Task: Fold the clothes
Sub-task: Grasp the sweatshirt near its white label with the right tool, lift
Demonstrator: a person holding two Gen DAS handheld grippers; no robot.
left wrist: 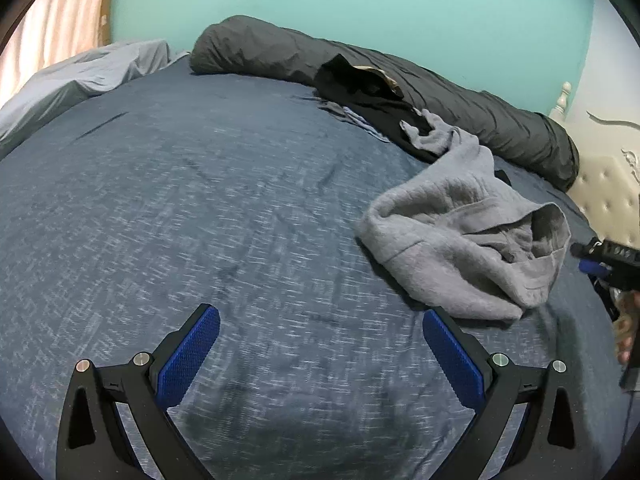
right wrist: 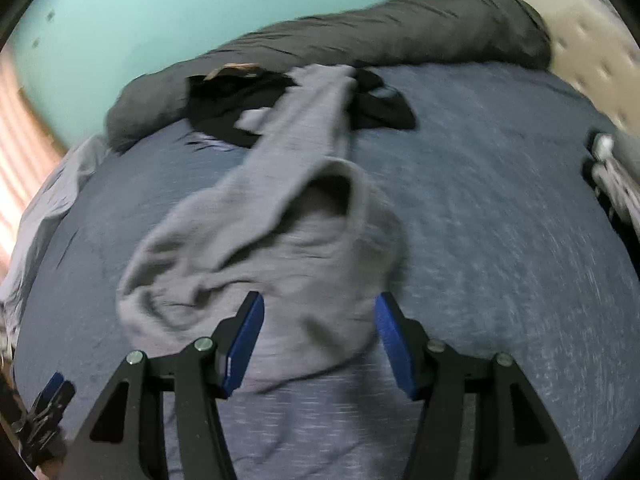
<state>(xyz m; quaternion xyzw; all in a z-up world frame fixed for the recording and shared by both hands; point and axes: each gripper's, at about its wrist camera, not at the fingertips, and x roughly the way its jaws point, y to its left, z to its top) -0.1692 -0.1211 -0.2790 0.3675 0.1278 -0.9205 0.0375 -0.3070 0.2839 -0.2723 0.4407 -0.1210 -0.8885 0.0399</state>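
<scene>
A crumpled grey garment (left wrist: 464, 236) lies on the blue bedspread (left wrist: 200, 208), one end trailing back onto a black garment (left wrist: 360, 92). My left gripper (left wrist: 320, 320) hangs open over bare bedspread, just left of the grey garment's near edge. In the right wrist view the grey garment (right wrist: 288, 248) fills the middle. My right gripper (right wrist: 320, 308) is open, its blue pads on either side of the garment's near edge, nothing pinched. The right gripper (left wrist: 608, 260) also shows at the far right of the left wrist view, and the left gripper (right wrist: 44, 412) at the right wrist view's bottom left.
A long dark grey bolster (left wrist: 400, 80) runs along the back of the bed against a teal wall (left wrist: 320, 0). A light blue sheet (left wrist: 80, 76) is bunched at the back left. A cream tufted headboard (left wrist: 604, 184) stands at the right. Black clothing (right wrist: 240, 108) lies near the bolster.
</scene>
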